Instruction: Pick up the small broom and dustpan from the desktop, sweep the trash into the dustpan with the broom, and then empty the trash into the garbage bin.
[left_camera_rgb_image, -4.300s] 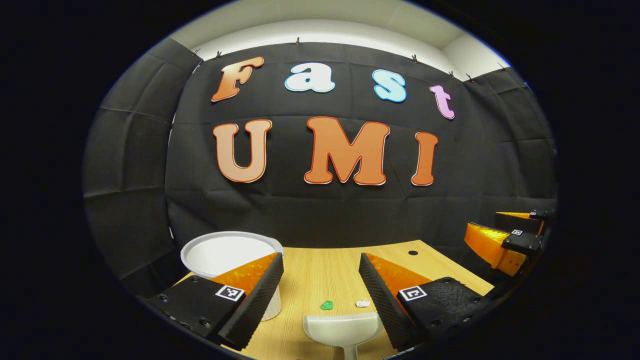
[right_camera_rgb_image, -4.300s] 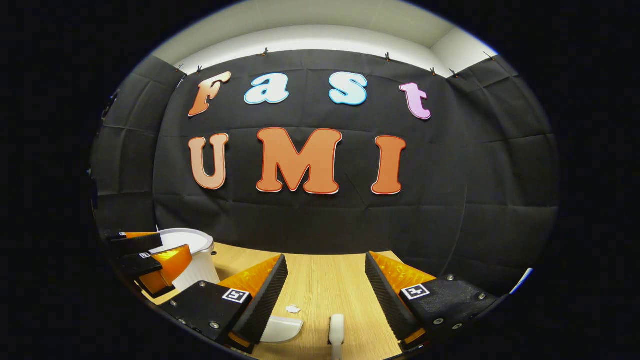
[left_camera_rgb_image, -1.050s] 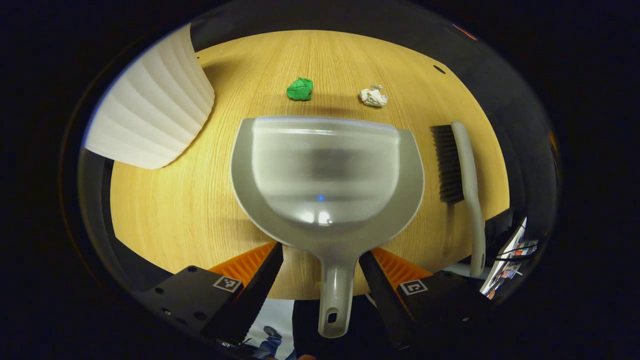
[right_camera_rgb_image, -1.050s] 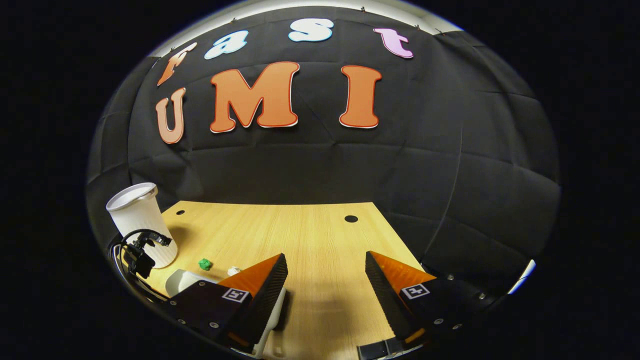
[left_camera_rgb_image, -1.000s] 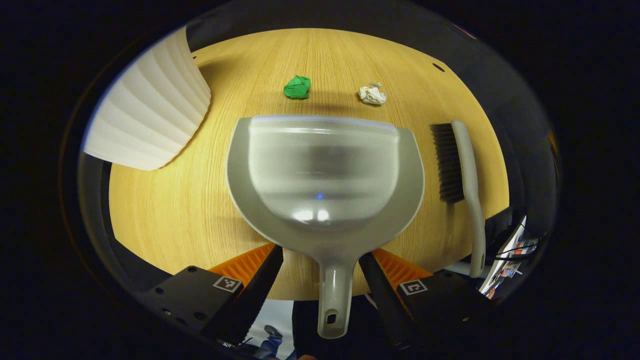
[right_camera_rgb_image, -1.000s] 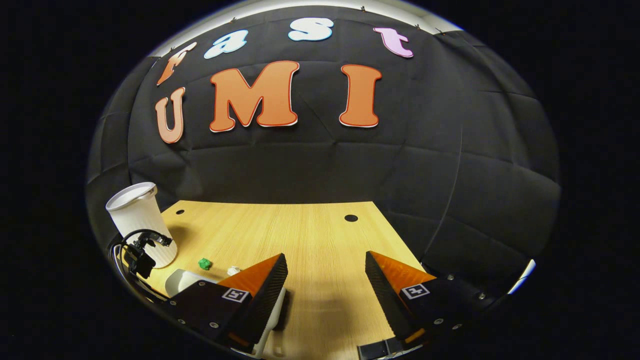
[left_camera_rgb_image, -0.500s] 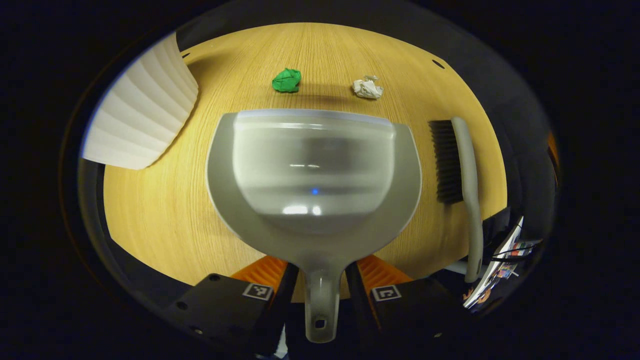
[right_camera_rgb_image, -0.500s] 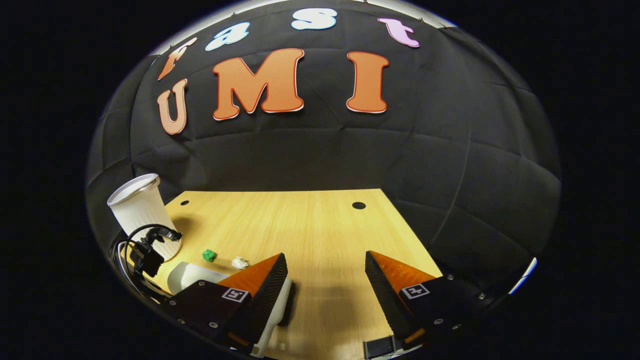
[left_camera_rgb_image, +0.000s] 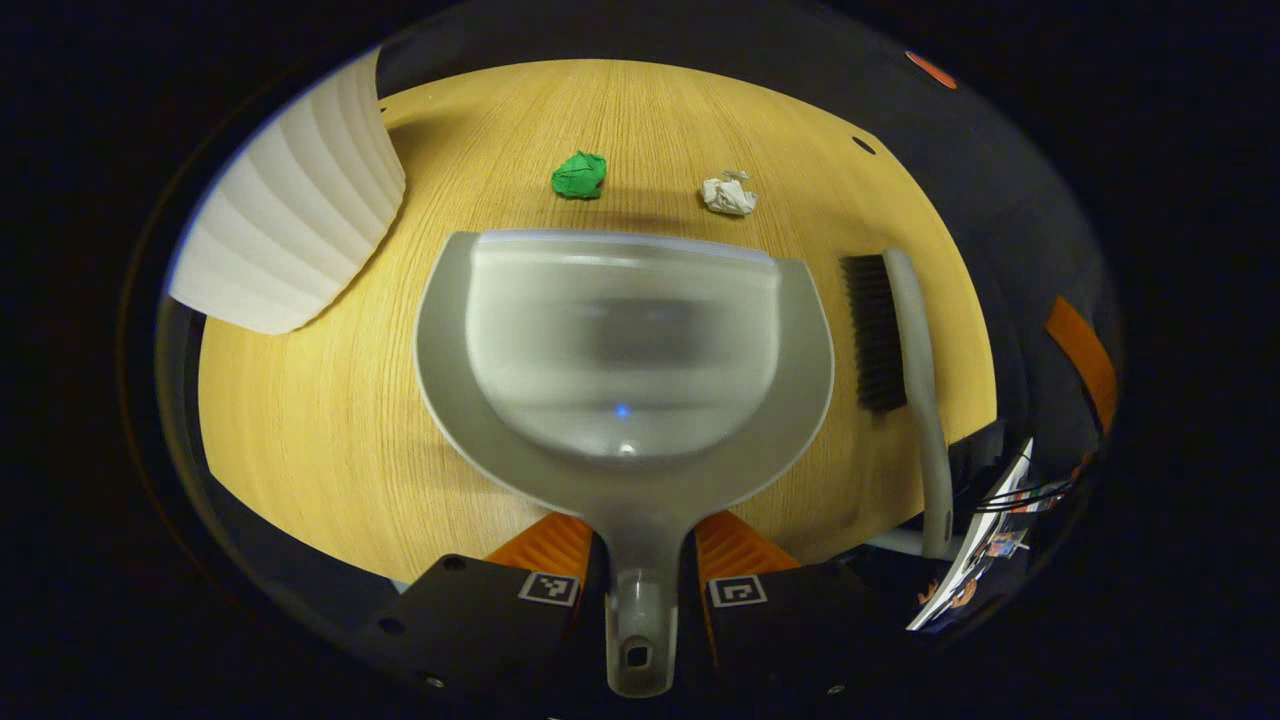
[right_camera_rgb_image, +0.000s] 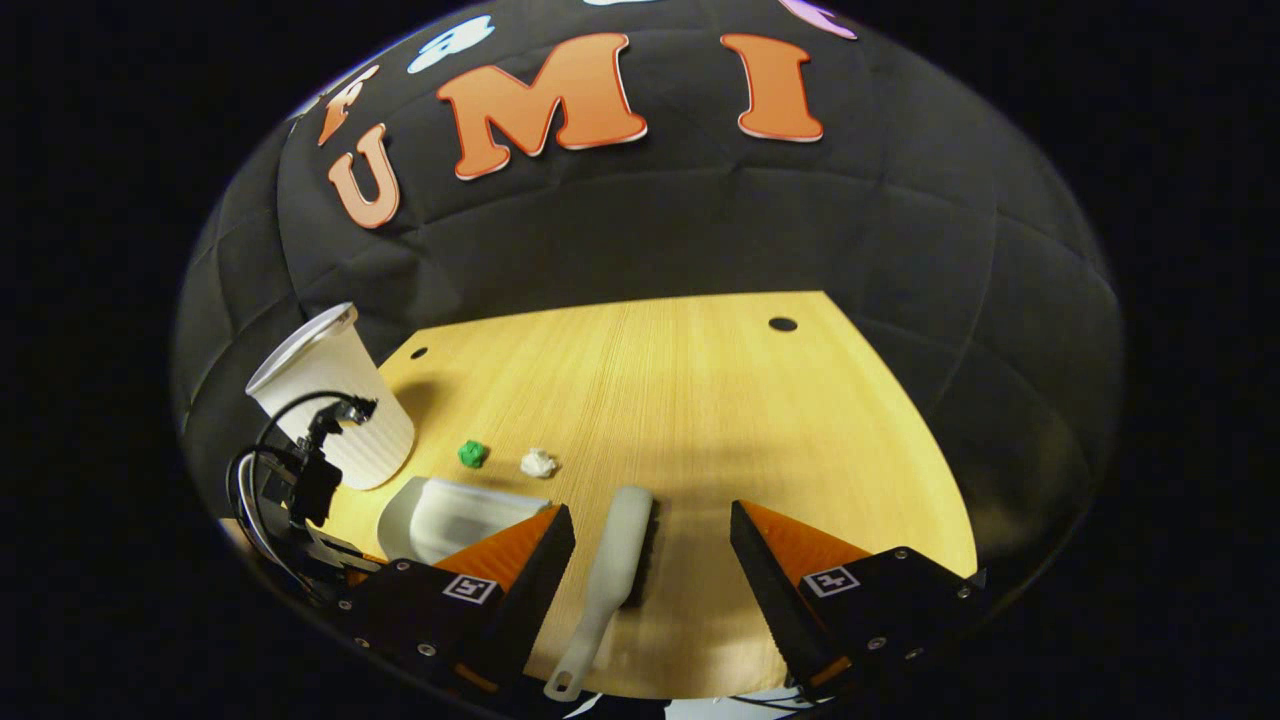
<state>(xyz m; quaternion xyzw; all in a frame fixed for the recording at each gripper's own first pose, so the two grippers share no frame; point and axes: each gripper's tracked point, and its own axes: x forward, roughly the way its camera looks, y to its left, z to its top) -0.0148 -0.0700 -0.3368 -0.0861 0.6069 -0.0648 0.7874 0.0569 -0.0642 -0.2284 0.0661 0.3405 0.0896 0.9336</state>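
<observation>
Left tongs (left_camera_rgb_image: 640, 590) clamped on the dustpan (left_camera_rgb_image: 625, 350) handle — pan flat on the bench (left_camera_rgb_image: 300, 420), trash just past its lip. Right tongs (right_camera_rgb_image: 640, 570) wide open, empty, astride the broom (right_camera_rgb_image: 610, 570), which lies right of the dustpan. Drop onto the handle — not the bristles — then close.

Wooden desktop (left_camera_rgb_image: 300, 420) carries dustpan (left_camera_rgb_image: 625, 350), broom (left_camera_rgb_image: 895, 340), white bin (left_camera_rgb_image: 285, 240) — plus green scrap (left_camera_rgb_image: 580, 175) and white scrap (left_camera_rgb_image: 728, 194).
</observation>
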